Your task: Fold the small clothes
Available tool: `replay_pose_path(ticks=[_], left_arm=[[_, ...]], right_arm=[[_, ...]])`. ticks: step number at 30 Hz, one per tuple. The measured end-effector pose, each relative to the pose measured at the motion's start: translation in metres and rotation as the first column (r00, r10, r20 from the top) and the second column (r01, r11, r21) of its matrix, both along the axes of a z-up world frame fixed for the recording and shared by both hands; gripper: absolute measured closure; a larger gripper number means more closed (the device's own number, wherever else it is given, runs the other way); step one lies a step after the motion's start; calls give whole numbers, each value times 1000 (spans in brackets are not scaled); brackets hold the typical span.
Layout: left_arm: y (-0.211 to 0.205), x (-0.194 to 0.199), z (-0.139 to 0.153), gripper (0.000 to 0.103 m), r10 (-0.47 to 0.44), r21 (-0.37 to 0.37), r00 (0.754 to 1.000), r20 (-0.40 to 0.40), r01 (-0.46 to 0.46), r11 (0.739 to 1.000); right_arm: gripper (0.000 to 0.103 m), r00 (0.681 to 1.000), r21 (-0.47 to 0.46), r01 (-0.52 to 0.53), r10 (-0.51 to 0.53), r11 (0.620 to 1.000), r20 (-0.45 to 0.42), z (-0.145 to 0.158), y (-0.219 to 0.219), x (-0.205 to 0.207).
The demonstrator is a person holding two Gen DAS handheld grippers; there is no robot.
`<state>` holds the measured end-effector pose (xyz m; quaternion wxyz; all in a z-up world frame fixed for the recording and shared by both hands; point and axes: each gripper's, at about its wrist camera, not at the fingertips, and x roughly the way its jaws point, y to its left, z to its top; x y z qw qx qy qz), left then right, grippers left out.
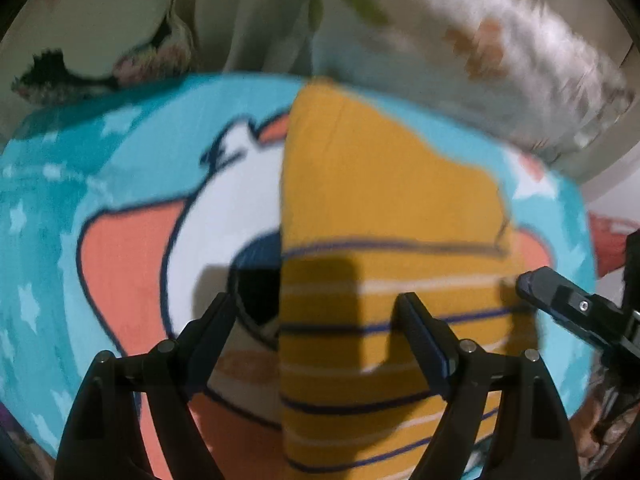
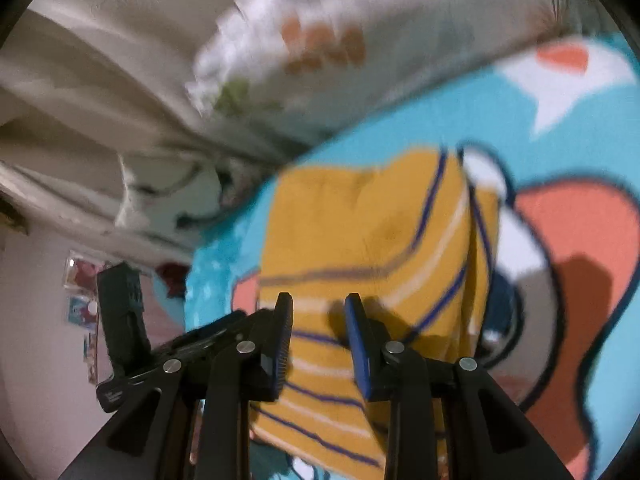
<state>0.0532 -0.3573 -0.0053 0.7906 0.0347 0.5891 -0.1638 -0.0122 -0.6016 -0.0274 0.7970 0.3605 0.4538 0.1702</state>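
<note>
A small mustard-yellow garment with blue and white stripes lies folded on a turquoise cartoon blanket. My left gripper is open, its jaws wide apart just above the garment's left edge, holding nothing. My right gripper is open over the garment, holding nothing. The right gripper's tip also shows in the left wrist view at the garment's right edge. The left gripper shows in the right wrist view at the left.
A white pillow with orange and green print lies beyond the garment, also in the right wrist view. White bedding with a dark print lies at the back left. The blanket's edge drops to a pink floor.
</note>
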Motion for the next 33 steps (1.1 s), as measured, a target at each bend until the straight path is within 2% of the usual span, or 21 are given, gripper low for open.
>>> replay_pose_path(ticks=[1, 3, 5, 7, 11, 15, 19, 23, 27, 30, 32, 33], left_arm=[[0, 1, -10, 20, 4, -3, 1000, -19, -4, 1000], [2, 5, -16, 19, 18, -17, 999, -28, -19, 1000], [3, 8, -15, 19, 26, -25, 999, -42, -27, 999], [4, 6, -7, 20, 23, -28, 999, -39, -24, 999], [6, -10, 15, 20, -10, -34, 1000, -2, 10, 999], [16, -29, 15, 20, 11, -58, 1000, 3, -11, 998], [19, -33, -16, 19, 35, -63, 996, -80, -40, 997], [19, -38, -2, 19, 47, -66, 997, -60, -51, 997], [21, -51, 11, 19, 45, -76, 999, -29, -47, 996], [19, -59, 5, 19, 35, -50, 999, -25, -36, 998], [18, -57, -9, 19, 33, -5, 997, -63, -33, 999], [17, -57, -12, 19, 36, -8, 996, -82, -37, 999]], right_arm=[[77, 1000, -8, 2, -2, 1000, -31, -11, 2, 2], [87, 999, 34, 15, -13, 999, -52, -27, -1, 7], [88, 997, 83, 33, -27, 996, -73, -32, -9, 12], [87, 997, 67, 25, -20, 997, -73, -27, -8, 13], [66, 1000, 8, -5, 5, 1000, -17, -2, 1, 1], [65, 1000, -10, -6, 6, 1000, 6, -1, 2, -20], [67, 999, 38, 11, -9, 999, -50, -30, -3, -23], [66, 999, 38, 19, -17, 999, -47, -23, -5, -21], [62, 1000, -15, 6, -6, 1000, -4, -5, -2, -31], [61, 1000, -39, 3, -2, 999, 3, -6, -1, -39], [61, 1000, -28, 0, -1, 1000, -25, -16, -2, -38], [61, 999, -19, 2, -2, 1000, -32, -20, -3, -39]])
